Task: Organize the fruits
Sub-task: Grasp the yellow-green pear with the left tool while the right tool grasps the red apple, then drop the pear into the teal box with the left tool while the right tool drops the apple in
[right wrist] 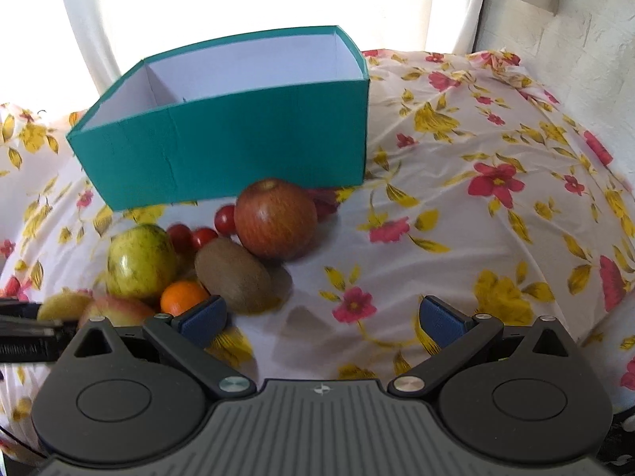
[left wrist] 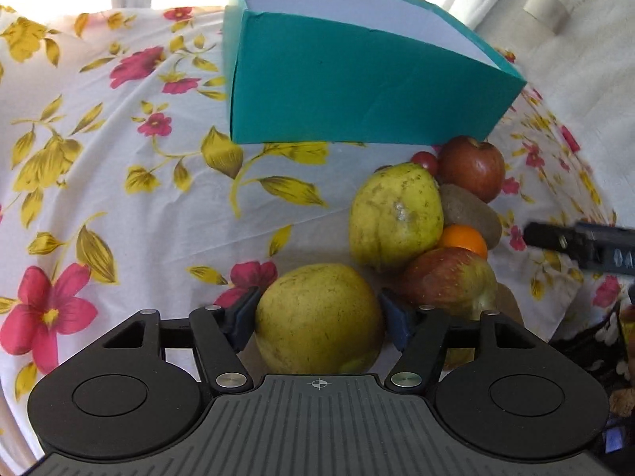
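My left gripper (left wrist: pixel 317 317) is shut on a yellow-green pear (left wrist: pixel 317 317), its blue pads against both sides. Right of it lies a fruit pile: a second pear (left wrist: pixel 397 214), a red-green apple (left wrist: pixel 448 281), an orange (left wrist: pixel 464 240), a kiwi (left wrist: pixel 472 210), a red apple (left wrist: pixel 472 166) and a cherry tomato (left wrist: pixel 424 160). A teal box (left wrist: pixel 357 91) with a white inside stands behind. My right gripper (right wrist: pixel 323 317) is open and empty over the cloth, right of the kiwi (right wrist: pixel 234 277), the red apple (right wrist: pixel 276 218) and the box (right wrist: pixel 238 154).
A floral tablecloth (left wrist: pixel 119 158) covers the table. White curtains (right wrist: pixel 91 20) and a bright window stand behind the box. The right gripper's black body (left wrist: pixel 583 244) shows at the right edge of the left wrist view. Bare cloth lies left of the box and right of the fruit.
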Demonstrator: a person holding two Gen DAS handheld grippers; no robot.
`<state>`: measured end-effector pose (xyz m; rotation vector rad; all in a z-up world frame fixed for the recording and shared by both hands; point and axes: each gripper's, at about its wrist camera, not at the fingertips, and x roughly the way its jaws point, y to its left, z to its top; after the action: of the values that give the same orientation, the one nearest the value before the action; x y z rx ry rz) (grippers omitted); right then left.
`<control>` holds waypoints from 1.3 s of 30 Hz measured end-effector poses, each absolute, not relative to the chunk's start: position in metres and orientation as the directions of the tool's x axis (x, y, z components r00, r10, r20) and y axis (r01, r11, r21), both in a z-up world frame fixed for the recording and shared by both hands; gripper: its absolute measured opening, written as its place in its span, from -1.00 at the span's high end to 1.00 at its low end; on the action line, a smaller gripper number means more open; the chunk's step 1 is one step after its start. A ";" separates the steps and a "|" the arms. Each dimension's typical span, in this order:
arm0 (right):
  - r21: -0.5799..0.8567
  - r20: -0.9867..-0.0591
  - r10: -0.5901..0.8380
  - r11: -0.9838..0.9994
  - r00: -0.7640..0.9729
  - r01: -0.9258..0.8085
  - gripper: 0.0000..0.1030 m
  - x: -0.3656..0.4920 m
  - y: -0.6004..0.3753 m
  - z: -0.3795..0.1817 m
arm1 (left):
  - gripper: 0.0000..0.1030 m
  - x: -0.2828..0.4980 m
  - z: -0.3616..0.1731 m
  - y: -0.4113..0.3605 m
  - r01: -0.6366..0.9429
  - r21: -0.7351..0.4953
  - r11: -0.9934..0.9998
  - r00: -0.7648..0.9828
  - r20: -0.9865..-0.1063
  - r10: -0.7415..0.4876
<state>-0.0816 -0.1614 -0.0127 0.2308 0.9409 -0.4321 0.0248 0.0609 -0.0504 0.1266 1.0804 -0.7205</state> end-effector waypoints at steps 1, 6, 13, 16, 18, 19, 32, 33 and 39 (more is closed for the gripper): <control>0.018 -0.818 -0.251 0.888 0.517 0.460 -1.00 -0.077 -0.163 -0.013 | -0.34 0.024 -0.050 0.061 0.604 -0.237 0.761 0.272 -0.836 -0.476; 0.061 -0.788 -0.257 0.872 0.560 0.485 -1.00 -0.056 -0.169 -0.016 | -0.34 0.022 -0.045 0.064 0.623 -0.192 0.759 0.291 -0.843 -0.453; 0.028 -0.786 -0.286 0.870 0.549 0.493 -0.76 -0.015 -0.174 -0.031 | -0.34 0.039 -0.028 0.080 0.603 -0.225 0.766 0.289 -0.833 -0.472; 0.046 -0.813 -0.239 0.883 0.531 0.467 -0.47 -0.002 -0.176 -0.041 | -0.34 0.043 -0.022 0.079 0.592 -0.239 0.770 0.286 -0.830 -0.478; 0.038 -0.830 -0.220 0.895 0.512 0.445 -0.39 0.004 -0.174 -0.049 | -0.34 0.044 -0.018 0.076 0.584 -0.240 0.776 0.293 -0.828 -0.477; 0.030 -0.834 -0.216 0.901 0.507 0.433 -0.37 0.006 -0.173 -0.052 | -0.34 0.044 -0.015 0.073 0.582 -0.236 0.779 0.300 -0.827 -0.475; 0.119 -0.798 -0.116 0.932 0.592 0.343 -0.27 -0.009 -0.188 -0.046 | -0.34 0.036 0.056 0.028 0.550 -0.249 0.797 0.407 -0.754 -0.516; 0.127 -0.788 -0.113 0.932 0.605 0.340 -0.27 -0.013 -0.189 -0.041 | -0.34 0.040 0.061 0.024 0.545 -0.251 0.800 0.419 -0.744 -0.519; 0.154 -0.758 -0.124 0.920 0.640 0.361 -0.27 -0.030 -0.196 -0.020 | -0.34 0.084 0.074 -0.019 0.501 -0.177 0.847 0.526 -0.715 -0.460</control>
<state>-0.0303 -0.1960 -0.0195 0.3051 0.8341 -0.2816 0.0838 -0.0192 0.0744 0.0524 0.8395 -0.5748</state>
